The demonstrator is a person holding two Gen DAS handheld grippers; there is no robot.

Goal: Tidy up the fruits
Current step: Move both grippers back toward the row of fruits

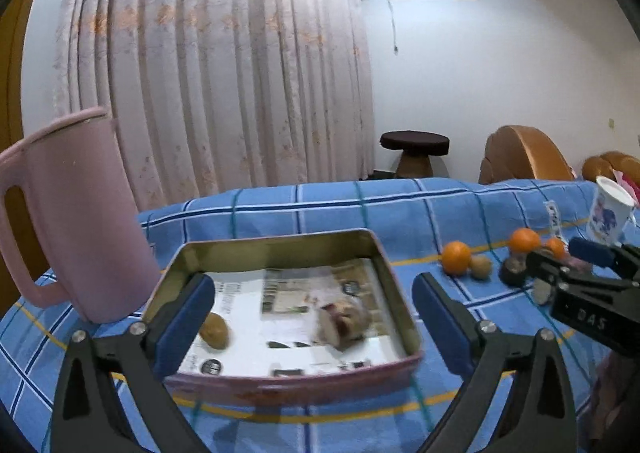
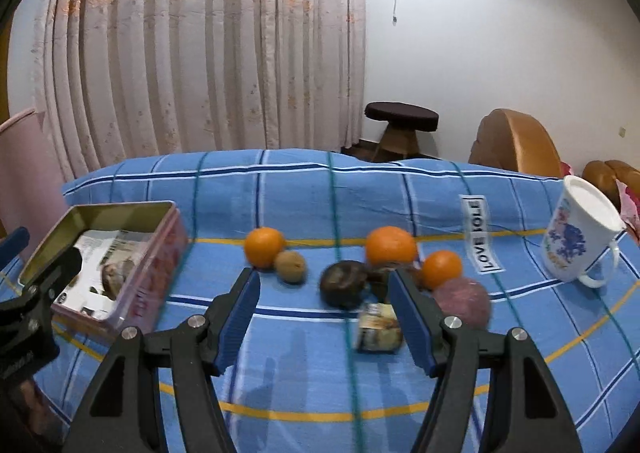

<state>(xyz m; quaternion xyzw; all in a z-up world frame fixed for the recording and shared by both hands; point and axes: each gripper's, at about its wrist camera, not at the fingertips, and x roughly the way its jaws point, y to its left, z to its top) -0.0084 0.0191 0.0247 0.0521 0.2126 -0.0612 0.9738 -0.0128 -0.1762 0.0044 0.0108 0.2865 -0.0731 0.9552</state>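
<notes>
The right hand-held gripper is wide and holds nothing; go slowly down around the dark fruit just ahead.

black plastic left gripper, right gripper; blue ribbed jaws, silver screws, white lettering.

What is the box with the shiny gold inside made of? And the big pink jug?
The rectangular pink box with the gold inside looks like thin painted metal: its inner walls gleam and the rim is rolled. The tall pink jug with a handle looks like matte plastic, smooth and dull, though that is less sure.
</notes>
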